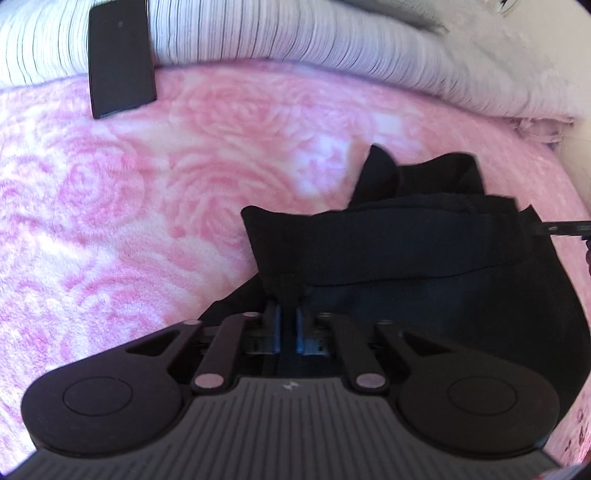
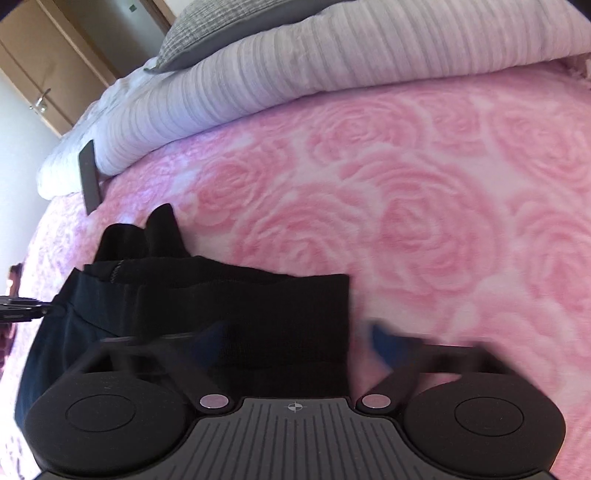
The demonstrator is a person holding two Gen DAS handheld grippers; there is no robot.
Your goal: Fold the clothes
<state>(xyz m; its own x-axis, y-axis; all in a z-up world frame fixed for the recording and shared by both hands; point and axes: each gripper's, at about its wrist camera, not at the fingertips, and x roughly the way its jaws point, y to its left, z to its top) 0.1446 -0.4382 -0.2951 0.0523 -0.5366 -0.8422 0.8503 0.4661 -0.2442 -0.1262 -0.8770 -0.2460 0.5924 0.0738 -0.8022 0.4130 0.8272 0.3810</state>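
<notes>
Mid-fold: the black garment (image 1: 424, 258) lies bunched on the pink rose blanket (image 1: 129, 221).
Your left gripper (image 1: 287, 295) is clenched on its near edge; your right gripper (image 2: 295, 339) straddles the other edge, released (re-grip there next, I'd judge).

Left wrist view: mounted behind the left gripper (image 1: 288, 314), looking steeply down and forward along its fingers, close over the crumpled black cloth garment (image 1: 424, 251) on the pink rose-patterned fleece blanket (image 1: 110, 203). Right wrist view: mounted behind the right gripper (image 2: 295, 339), likewise angled down, close, frame rolled. Both views share the garment, the blanket, the striped white duvet (image 1: 295, 33) and the flat black rectangular device (image 1: 120, 55).
</notes>
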